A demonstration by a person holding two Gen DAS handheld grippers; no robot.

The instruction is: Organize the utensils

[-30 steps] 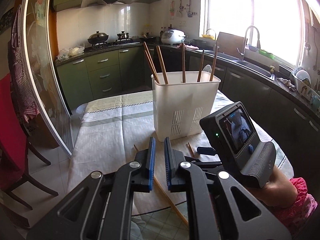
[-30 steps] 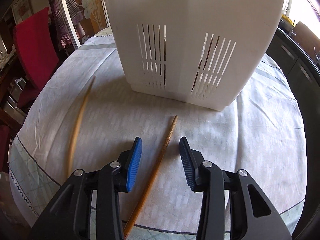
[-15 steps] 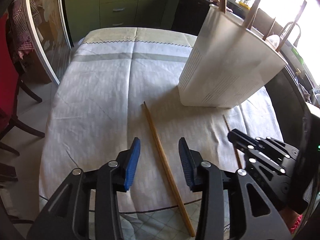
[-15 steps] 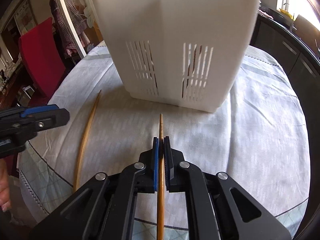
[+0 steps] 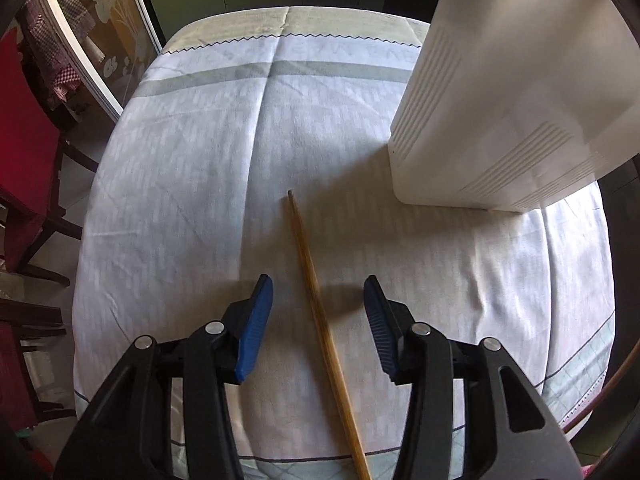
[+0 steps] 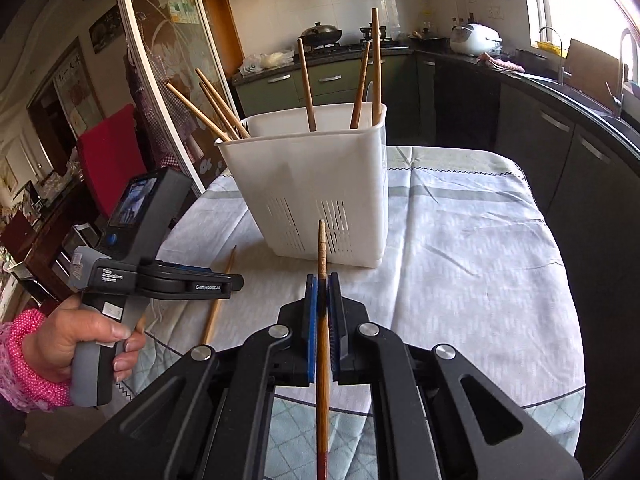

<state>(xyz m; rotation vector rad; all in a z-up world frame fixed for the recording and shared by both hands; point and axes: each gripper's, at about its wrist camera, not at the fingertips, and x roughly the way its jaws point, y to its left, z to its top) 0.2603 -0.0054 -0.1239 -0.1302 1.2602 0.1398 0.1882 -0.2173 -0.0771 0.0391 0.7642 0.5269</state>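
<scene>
Green kitchen cabinets (image 6: 320,80) and a dark counter are seen behind a round table covered with a pale patterned tablecloth (image 6: 480,248). On the cloth a white slotted utensil holder (image 6: 316,184) stands upright; several wooden chopsticks (image 6: 306,84) are leaned inside it, their ends sticking out above the rim, some toward 10 o'clock and others toward 12 o'clock.

A single chopstick (image 6: 322,320) is clamped between the closed blue pads of the right gripper (image 6: 322,280), lifted clear of the cloth, its carved tip aimed at 12 o'clock toward the holder's slotted wall.

The left gripper (image 5: 318,300) is pointed steeply down at the table, its jaws opening. A second chopstick (image 5: 316,300) is seen lying flat on the cloth between them, untouched by either pad, running from 12 o'clock to 6 o'clock, with the holder near at 2 o'clock. In the right wrist view the left hand (image 6: 80,340), in a pink dotted sleeve (image 6: 16,360), is wrapped around the gripper's handle at 9 o'clock.
</scene>
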